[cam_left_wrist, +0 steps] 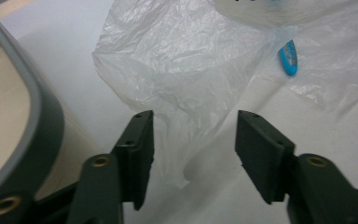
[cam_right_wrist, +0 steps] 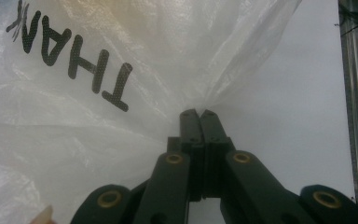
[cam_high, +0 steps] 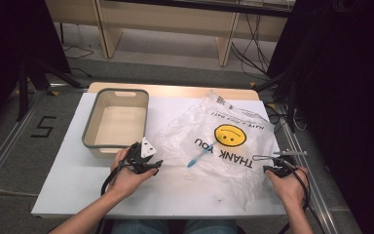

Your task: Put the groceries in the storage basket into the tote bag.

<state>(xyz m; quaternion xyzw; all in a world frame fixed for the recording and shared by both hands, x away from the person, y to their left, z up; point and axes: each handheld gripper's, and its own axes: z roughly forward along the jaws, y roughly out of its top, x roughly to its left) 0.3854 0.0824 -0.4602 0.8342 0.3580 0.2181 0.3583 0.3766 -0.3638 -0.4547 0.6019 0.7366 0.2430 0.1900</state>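
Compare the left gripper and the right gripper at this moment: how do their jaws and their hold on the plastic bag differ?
The left gripper has its jaws apart, with a corner of the plastic bag lying between them, unpinched; the right gripper has its jaws shut on the bag's edge. The left sits beside the grey bin; the right is at the bag's far side. Both point at the bag.

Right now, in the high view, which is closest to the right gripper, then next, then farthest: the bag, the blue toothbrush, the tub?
1. Bag: pinched in the right gripper's fingers, at the right.
2. Toothbrush: mid-table, on the bag.
3. Tub: far left, beyond the left gripper.
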